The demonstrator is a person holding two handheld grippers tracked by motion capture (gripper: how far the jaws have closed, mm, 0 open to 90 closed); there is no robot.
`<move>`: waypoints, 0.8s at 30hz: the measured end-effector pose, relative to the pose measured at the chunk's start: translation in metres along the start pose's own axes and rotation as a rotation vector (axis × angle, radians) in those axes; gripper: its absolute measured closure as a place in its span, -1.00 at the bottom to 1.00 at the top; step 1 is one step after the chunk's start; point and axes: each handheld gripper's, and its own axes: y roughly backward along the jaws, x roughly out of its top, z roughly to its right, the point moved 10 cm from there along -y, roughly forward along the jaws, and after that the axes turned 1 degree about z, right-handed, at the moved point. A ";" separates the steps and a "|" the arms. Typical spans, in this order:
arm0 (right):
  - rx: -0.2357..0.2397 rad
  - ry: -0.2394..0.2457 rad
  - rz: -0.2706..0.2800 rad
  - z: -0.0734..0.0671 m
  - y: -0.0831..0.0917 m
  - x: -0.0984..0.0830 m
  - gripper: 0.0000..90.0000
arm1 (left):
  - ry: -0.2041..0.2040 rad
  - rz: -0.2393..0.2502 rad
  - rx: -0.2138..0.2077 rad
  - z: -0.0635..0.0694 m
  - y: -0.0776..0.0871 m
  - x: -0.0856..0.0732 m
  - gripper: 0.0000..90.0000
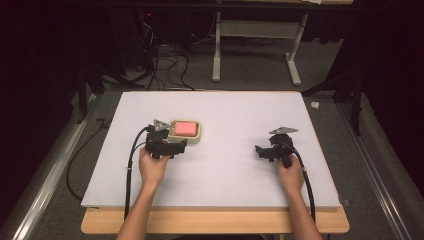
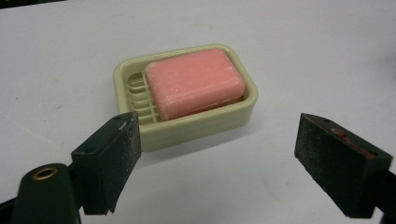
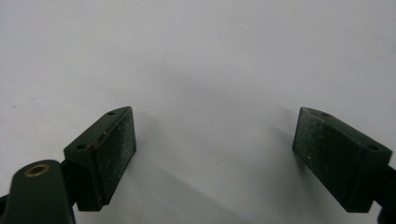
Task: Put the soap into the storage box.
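A pink soap bar [image 2: 195,83] lies in a cream soap dish [image 2: 240,109] on the white table; from above, the soap bar [image 1: 184,128] and the soap dish [image 1: 198,137] sit left of centre. My left gripper [image 2: 217,163] is open, its jaws wide apart just short of the dish, touching nothing. In the high view the left gripper [image 1: 172,146] sits at the dish's near-left side. My right gripper [image 3: 217,156] is open over bare table with nothing between its jaws. From above, the right gripper [image 1: 262,151] rests on the table's right half, far from the dish.
The white table top [image 1: 235,115] lies on a wooden board. Cables [image 1: 131,165] trail from each gripper toward the front edge. Behind the table stand a grey frame stand [image 1: 255,45] and loose floor cables [image 1: 165,65].
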 end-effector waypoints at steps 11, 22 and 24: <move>0.000 0.000 0.000 0.000 0.000 0.000 -0.69 | 0.001 0.008 -0.001 0.001 0.007 -0.012 -0.66; 0.000 -0.002 0.000 0.000 0.000 0.000 -0.69 | 0.000 -0.001 -0.006 0.002 0.009 -0.021 -0.66; 0.000 -0.002 0.000 0.000 0.000 0.000 -0.69 | 0.005 0.002 -0.003 0.001 0.010 -0.023 -0.66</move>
